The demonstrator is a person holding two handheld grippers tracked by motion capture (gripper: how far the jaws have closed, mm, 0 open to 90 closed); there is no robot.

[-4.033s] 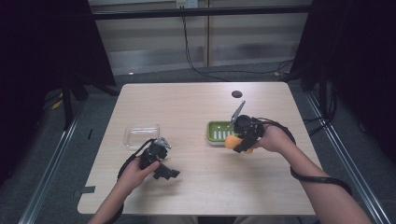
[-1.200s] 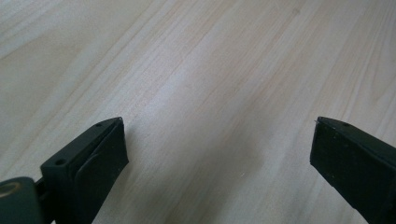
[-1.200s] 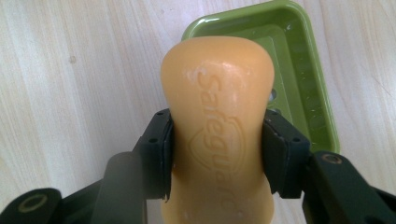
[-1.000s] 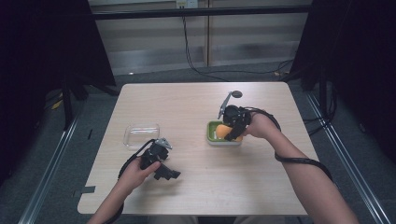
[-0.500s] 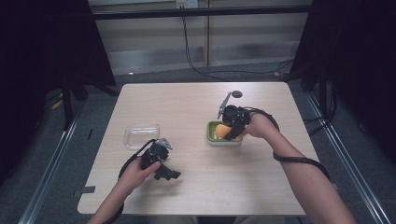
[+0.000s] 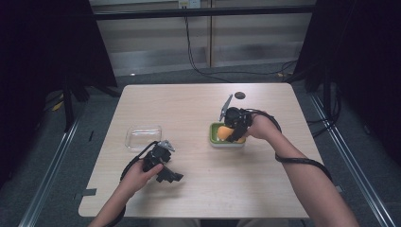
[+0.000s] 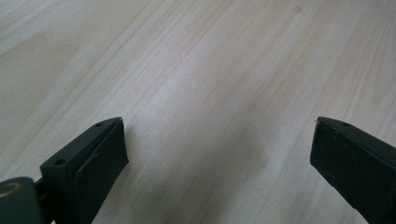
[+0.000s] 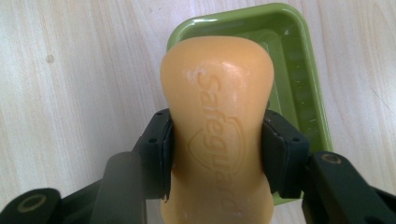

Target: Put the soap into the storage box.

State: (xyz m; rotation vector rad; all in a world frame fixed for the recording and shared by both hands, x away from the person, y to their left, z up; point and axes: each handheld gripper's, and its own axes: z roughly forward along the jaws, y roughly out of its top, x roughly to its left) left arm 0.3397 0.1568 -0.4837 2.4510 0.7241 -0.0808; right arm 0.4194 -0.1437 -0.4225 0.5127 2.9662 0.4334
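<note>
A: From the high view, what do you see?

B: The right gripper [image 6: 230,132] hangs over the green soap dish [image 6: 215,140], which sits right of the middle of the table [image 6: 198,101], nearer its right edge. An orange soap bar [image 6: 223,134] is between its jaws, above the dish. The left gripper [image 6: 163,169] rests toward the near left part of the table, just in front of a clear plastic lid [image 6: 143,136]. A small dark disc [image 6: 239,95] lies near the far edge.

A: And the left gripper view?

B: Its two black jaws stand wide apart with bare table wood [image 7: 201,88] between them and nothing held.

A: The right gripper view?

B: The jaws are clamped on the soap bar [image 8: 218,126], one pad pressed against each narrow flank. The bar's embossed face is toward the camera. The soap dish [image 8: 306,88] lies beneath and beyond it, its far rim showing past the bar's end; whether the bar touches the dish I cannot tell.
</note>
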